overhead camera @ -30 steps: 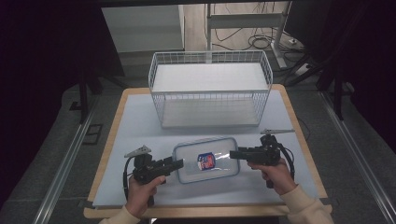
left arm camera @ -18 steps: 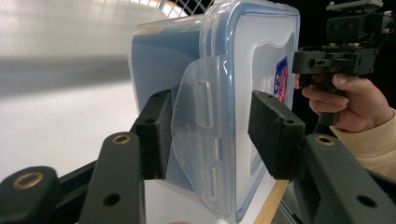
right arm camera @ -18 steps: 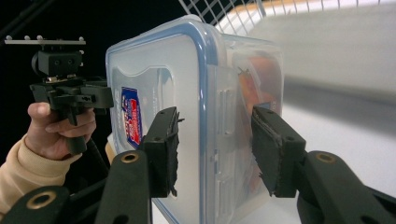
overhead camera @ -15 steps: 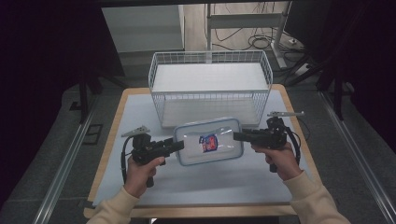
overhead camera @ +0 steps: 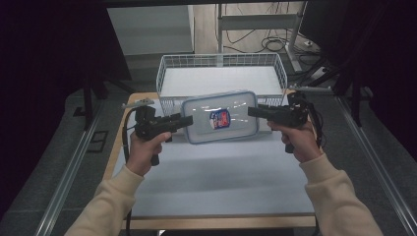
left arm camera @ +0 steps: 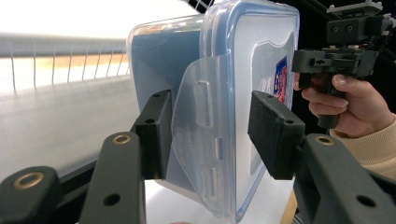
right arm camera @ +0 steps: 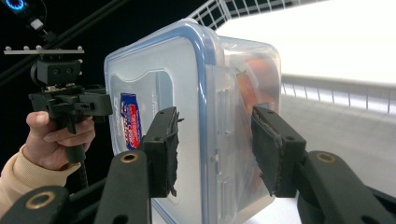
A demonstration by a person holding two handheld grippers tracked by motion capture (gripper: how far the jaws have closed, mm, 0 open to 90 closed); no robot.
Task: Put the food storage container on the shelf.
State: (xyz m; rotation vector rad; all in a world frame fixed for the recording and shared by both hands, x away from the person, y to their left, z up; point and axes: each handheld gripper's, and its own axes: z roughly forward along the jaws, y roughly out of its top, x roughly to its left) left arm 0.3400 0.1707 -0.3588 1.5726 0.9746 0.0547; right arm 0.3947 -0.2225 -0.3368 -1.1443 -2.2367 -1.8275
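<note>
The table is evenly lit from above in the high view while the surroundings are left nearly black, glare is thrown off the clear container lid, and in both gripper views the far background is blown out to white, with the near jaws slightly softened

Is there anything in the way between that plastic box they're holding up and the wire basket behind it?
Nothing visible blocks it. The plastic box hangs between the left tool and right tool, in front of the wire basket, whose near wall is the only thing to clear. The basket looks empty.
</note>
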